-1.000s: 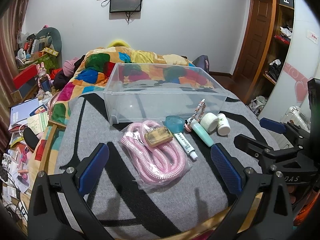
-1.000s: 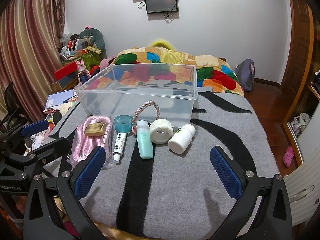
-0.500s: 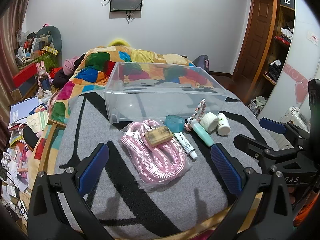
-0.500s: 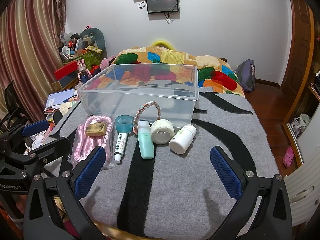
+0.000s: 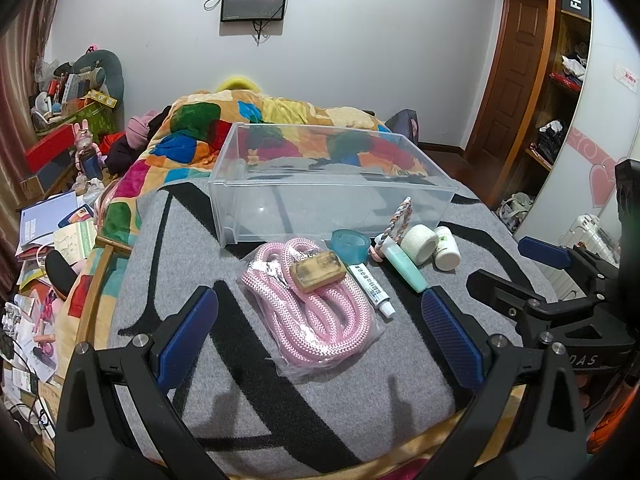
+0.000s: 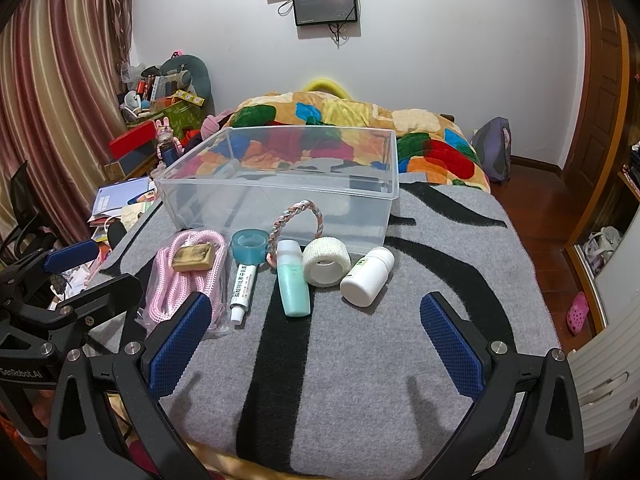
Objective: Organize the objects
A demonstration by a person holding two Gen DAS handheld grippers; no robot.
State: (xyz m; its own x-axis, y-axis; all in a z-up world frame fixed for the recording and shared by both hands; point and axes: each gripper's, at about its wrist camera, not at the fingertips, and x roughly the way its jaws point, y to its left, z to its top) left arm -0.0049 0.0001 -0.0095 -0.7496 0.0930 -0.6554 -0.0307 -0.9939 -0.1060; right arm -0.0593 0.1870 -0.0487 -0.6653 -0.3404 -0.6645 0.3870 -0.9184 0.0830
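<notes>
An empty clear plastic bin (image 5: 332,184) (image 6: 280,184) stands on a grey and black blanket. In front of it lie a bagged pink rope (image 5: 316,308) (image 6: 184,280) with a tan block (image 5: 318,271) (image 6: 193,258) on it, a blue tape roll (image 5: 350,240) (image 6: 250,245), a white tube (image 5: 370,288) (image 6: 243,286), a green tube (image 5: 404,266) (image 6: 294,280), a braided ring (image 6: 296,216), a white gauze roll (image 5: 419,238) (image 6: 326,262) and a white bottle (image 5: 447,242) (image 6: 368,270). My left gripper (image 5: 320,336) is open, just short of the rope. My right gripper (image 6: 316,338) is open, short of the tubes.
A colourful quilt (image 6: 360,120) lies behind the bin. Cluttered papers and boxes (image 5: 48,220) lie on the floor to the left. A wooden door and shelves (image 5: 552,80) stand on the right. The blanket's near edge (image 6: 320,460) is just below the grippers.
Both grippers have drifted very slightly; the objects have not moved and both grippers stay open.
</notes>
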